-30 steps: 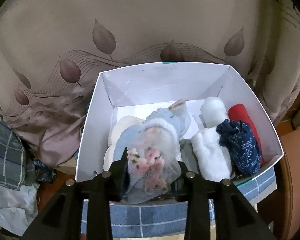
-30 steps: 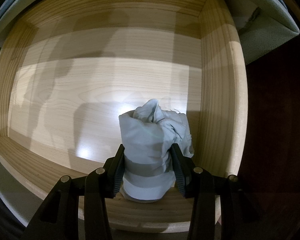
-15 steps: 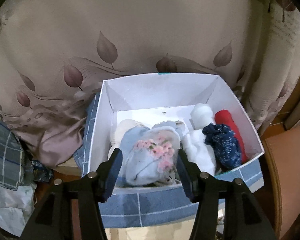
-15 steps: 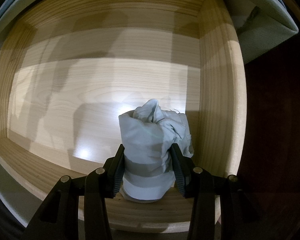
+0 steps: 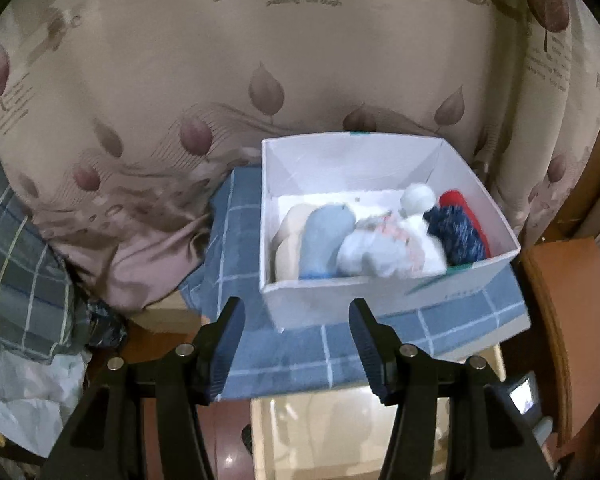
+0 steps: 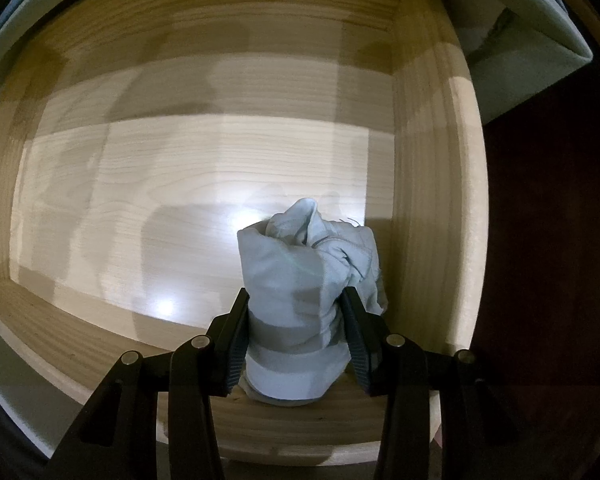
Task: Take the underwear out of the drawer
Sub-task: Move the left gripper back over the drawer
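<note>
One roll left in the drawer [image 6: 204, 208], the rest already boxed

In the right wrist view the wooden drawer fills the frame and we see its floor bare except for a single grey rolled underwear [image 6: 300, 300] at the lower centre, near the right wall, and our right claw [image 6: 294, 344] is clenched on it, pads pressing both sides, not yet lifting it clear. In the left wrist view the white box [image 5: 380, 304] sits right of centre on a blue checked cloth [image 5: 236, 240], holding the rolled pieces we judge as already moved: pale blue, white, navy, red. Our left claw [image 5: 296, 344] at the lower centre stands released and empty below the box. We judge only this last carry remains.
</note>
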{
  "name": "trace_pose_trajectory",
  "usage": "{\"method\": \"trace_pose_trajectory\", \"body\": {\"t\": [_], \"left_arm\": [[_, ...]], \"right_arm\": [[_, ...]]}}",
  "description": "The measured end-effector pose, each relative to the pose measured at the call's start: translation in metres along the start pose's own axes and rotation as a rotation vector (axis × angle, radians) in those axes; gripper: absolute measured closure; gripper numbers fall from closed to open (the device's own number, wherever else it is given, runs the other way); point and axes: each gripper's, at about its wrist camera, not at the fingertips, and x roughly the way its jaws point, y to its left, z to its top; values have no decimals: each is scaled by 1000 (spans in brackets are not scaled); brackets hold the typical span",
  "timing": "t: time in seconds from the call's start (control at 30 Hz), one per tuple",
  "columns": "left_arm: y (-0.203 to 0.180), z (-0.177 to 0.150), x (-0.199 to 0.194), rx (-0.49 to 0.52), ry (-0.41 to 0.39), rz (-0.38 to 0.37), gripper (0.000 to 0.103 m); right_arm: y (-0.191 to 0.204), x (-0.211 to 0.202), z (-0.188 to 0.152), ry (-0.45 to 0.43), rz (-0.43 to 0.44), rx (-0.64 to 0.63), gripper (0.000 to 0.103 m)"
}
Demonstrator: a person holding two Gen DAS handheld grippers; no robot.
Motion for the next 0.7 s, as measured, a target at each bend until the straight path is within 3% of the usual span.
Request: {"method": "trace_pose_trajectory", "body": {"t": [0.23, 0.47, 0.7], "left_arm": [[0, -68, -2, 32, 27, 76, 48], [-8, -131, 22, -28, 63, 81, 48], [-22, -173, 57, -59, 120, 96, 48]], "right_arm": [[4, 0, 3, 9, -9, -5, 62], [13, 1, 7, 13, -17, -7, 63], [17, 2, 6, 6, -12, 1, 64]]}}
